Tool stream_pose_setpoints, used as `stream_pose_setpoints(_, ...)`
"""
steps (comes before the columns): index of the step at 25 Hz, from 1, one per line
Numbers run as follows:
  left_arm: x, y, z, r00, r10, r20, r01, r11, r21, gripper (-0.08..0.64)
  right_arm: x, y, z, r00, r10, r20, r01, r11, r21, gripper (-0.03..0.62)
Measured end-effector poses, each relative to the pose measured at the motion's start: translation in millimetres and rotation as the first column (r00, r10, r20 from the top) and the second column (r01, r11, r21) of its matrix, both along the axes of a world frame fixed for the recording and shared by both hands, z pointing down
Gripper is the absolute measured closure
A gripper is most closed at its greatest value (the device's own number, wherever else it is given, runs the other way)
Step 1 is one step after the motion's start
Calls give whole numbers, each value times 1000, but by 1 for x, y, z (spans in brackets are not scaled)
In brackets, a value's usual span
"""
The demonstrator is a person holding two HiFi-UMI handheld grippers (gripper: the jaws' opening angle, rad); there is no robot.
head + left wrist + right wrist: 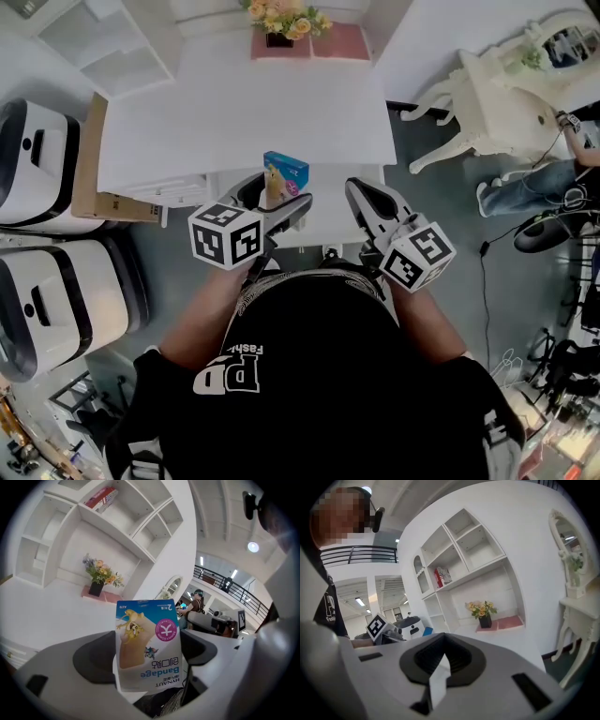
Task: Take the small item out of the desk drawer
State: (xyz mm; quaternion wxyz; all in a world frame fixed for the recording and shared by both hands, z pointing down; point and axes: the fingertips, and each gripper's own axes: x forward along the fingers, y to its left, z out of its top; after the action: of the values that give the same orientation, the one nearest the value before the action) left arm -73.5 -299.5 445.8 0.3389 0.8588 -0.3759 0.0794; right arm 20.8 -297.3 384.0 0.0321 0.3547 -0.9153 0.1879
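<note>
My left gripper (279,199) is shut on a small blue and tan bandage box (285,176), held above the front edge of the white desk (244,103). In the left gripper view the box (147,644) stands upright between the dark pads (93,660), its print upside down. My right gripper (367,204) hovers just right of it with its jaws shut and nothing between them; in the right gripper view the pads (461,660) meet. A white drawer front with a small knob (328,251) shows below the grippers; its inside is hidden.
A flower pot (281,21) and pink mats stand at the desk's back edge. Two white machines (42,164) (56,300) and a cardboard box (94,159) lie to the left. A white ornate dressing table (497,103), a person's legs (530,187) and floor cables lie to the right.
</note>
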Motion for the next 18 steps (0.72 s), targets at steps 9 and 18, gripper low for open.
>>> stream_pose_setpoints(9, -17, 9, -29, 999, -25, -40, 28, 998, 52, 140, -22, 0, -11, 999, -42, 11, 42, 999, 30, 584)
stream_pose_setpoints(18, -23, 11, -42, 998, -46, -52, 50, 995, 83, 140, -21, -2, -10, 999, -34, 31, 33, 999, 21, 583)
